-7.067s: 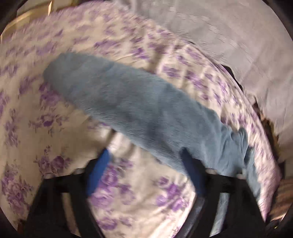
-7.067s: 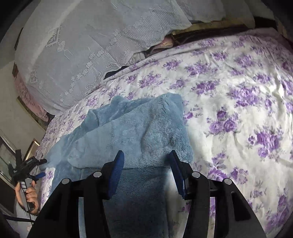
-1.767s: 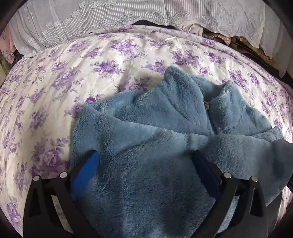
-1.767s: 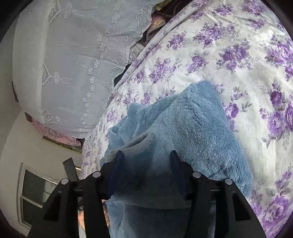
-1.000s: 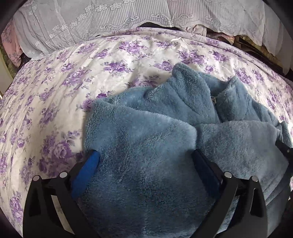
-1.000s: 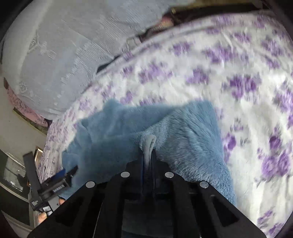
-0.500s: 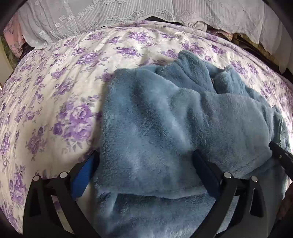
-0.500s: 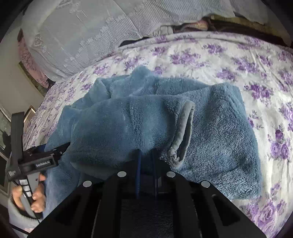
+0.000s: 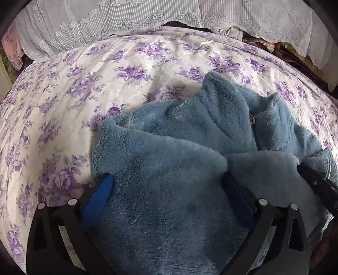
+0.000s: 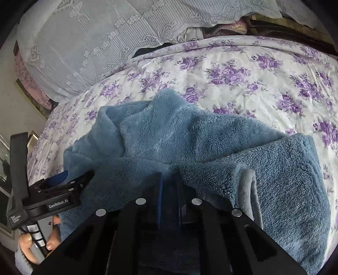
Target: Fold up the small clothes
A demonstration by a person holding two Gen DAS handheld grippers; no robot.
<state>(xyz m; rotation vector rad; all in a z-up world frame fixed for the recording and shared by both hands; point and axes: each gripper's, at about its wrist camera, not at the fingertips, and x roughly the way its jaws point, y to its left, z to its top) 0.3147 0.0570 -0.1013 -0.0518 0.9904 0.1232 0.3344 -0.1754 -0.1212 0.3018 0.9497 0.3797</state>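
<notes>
A blue fleece jacket [image 9: 173, 169] with a zip collar lies bunched on the floral bedspread [image 9: 84, 88]. It also shows in the right wrist view [image 10: 190, 143]. My left gripper [image 9: 166, 186] is open, its fingers spread wide over the jacket's near fold, with fleece between them. My right gripper [image 10: 169, 179] is shut on a fold of the jacket beside a grey-edged cuff [image 10: 249, 190]. The left gripper's body [image 10: 55, 194] shows at the left of the right wrist view, held by a hand.
A white lace-trimmed cover [image 9: 147, 19] hangs along the far side of the bed, with bundled clothes [image 10: 224, 27] under it. The bedspread [image 10: 253, 74] stretches beyond and to the right of the jacket. A wall and a frame stand at the left.
The raised fold of the jacket has come down toward me and lies lower over the body. My right gripper stays shut on the fleece. The left gripper stays open.
</notes>
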